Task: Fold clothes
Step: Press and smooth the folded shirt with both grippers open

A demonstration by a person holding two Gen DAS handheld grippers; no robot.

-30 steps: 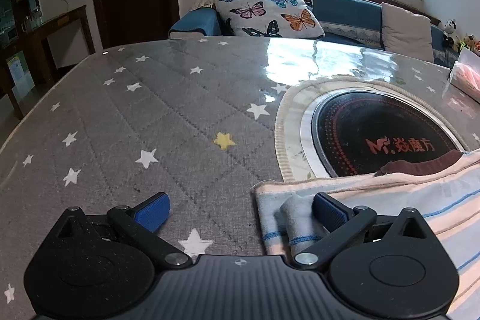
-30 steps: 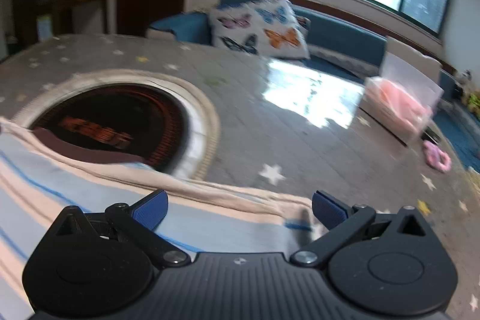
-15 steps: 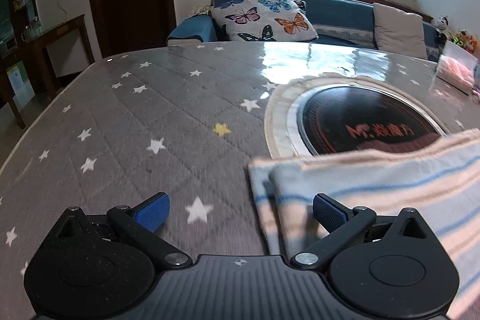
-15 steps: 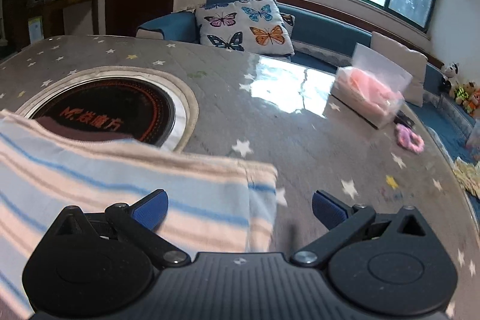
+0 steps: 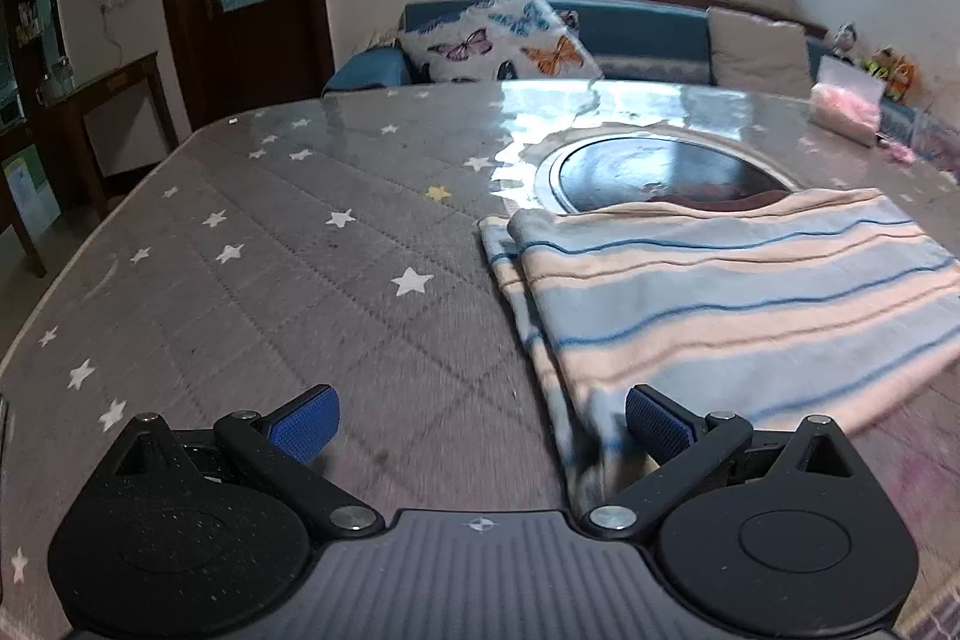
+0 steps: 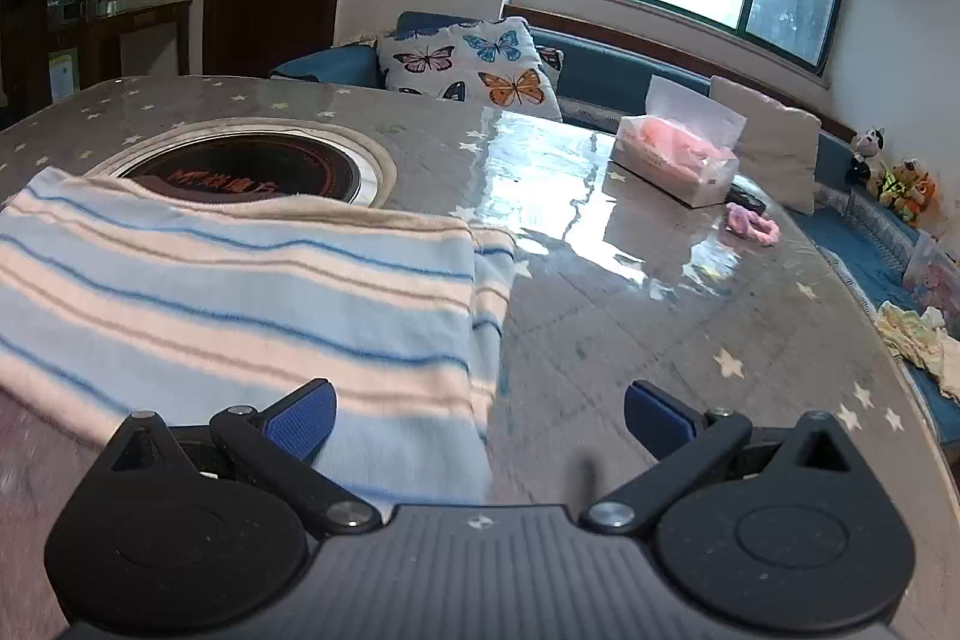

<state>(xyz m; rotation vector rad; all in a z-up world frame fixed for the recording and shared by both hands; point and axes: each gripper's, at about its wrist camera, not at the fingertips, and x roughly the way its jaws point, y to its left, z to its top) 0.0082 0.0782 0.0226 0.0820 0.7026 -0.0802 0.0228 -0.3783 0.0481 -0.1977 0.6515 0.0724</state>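
A folded garment with pale blue, peach and blue stripes (image 5: 720,292) lies flat on the grey star-patterned table (image 5: 270,280). It also shows in the right wrist view (image 6: 240,304). My left gripper (image 5: 483,421) is open and empty, just off the garment's near left corner, with its right finger over the cloth edge. My right gripper (image 6: 480,415) is open and empty, above the garment's near right corner. Neither touches the cloth as far as I can tell.
A round black cooktop (image 6: 252,169) is set in the table behind the garment. A clear box with pink contents (image 6: 678,154), a pink scrunchie (image 6: 753,223) and a crumpled pale cloth (image 6: 912,334) sit at the right. A sofa with a butterfly cushion (image 5: 498,40) stands beyond the table.
Both grippers have pulled back toward me and upward from the garment's far edge. The garment now lies flat, folded, with both near corners in view.
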